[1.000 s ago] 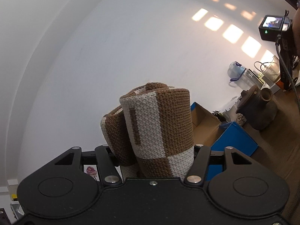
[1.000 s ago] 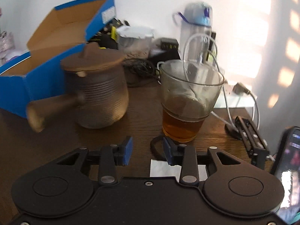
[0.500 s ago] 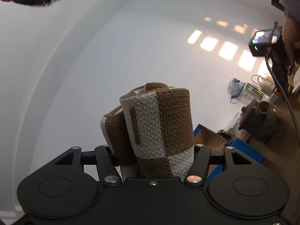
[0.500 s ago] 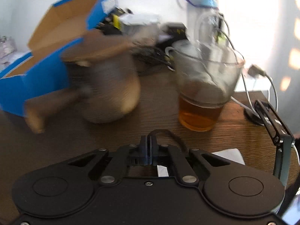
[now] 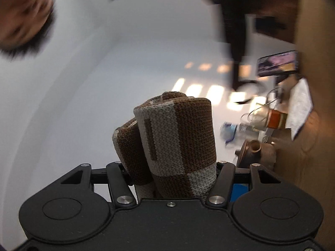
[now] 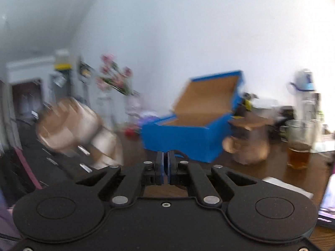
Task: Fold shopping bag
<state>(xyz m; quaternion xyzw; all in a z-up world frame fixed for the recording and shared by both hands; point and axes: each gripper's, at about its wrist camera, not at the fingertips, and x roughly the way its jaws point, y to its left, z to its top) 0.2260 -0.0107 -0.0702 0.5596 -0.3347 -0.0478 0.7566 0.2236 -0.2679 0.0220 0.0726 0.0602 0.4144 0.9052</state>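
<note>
White wall fills the background of both views. Left wrist view: the left gripper [image 5: 170, 167] is clamped on the rolled brown-and-cream shopping bag [image 5: 175, 138], raised against the wall. Right wrist view only: the right gripper [image 6: 166, 164], fingers pressed together and empty, points at the open blue box [image 6: 188, 140] on the brown table [image 6: 261, 171], with a glass of amber drink [image 6: 299, 146] right of the box.

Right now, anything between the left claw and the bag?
Nothing visible. The rolled knit bag already sits between the left claw's fingers, which are closed on it, no gap or object between. The right claw is shut on nothing, with the blue box beyond it.
</note>
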